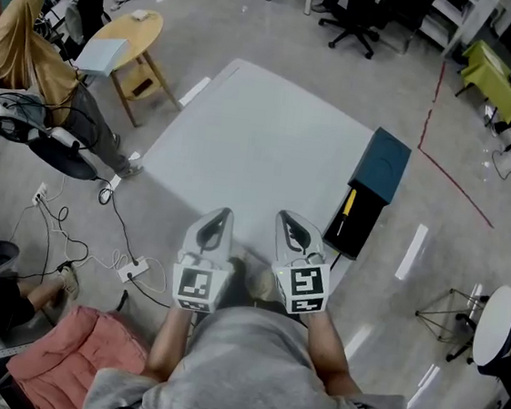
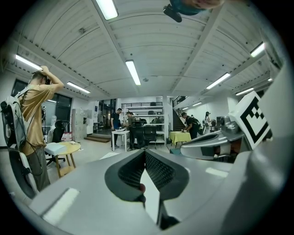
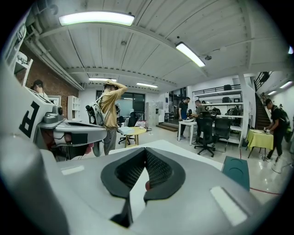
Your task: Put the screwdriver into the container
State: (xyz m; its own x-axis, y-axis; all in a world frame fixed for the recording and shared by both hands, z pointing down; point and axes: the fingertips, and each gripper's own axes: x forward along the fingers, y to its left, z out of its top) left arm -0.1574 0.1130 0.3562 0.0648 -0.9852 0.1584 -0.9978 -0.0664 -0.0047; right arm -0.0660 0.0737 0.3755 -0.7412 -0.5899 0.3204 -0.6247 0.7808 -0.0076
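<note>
Already inside the black container (image 1: 364, 222), yellow-handled screwdriver (image 1: 348, 203).

Left claw (image 1: 220, 217) and right claw (image 1: 291, 220) side by side, both closed, empty.

Screwdriver (image 1: 348, 203): yellow handle, dark shaft, seen lying lengthwise inside the container (image 1: 363, 233), along its left wall. Container is black, open and rectangular, placed at the right edge of the desk (image 1: 262, 145). 1 dark teal lid (image 1: 381, 163) is seen at its far end.

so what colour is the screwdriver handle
Yellow; the screwdriver shows best in the head view.
</note>
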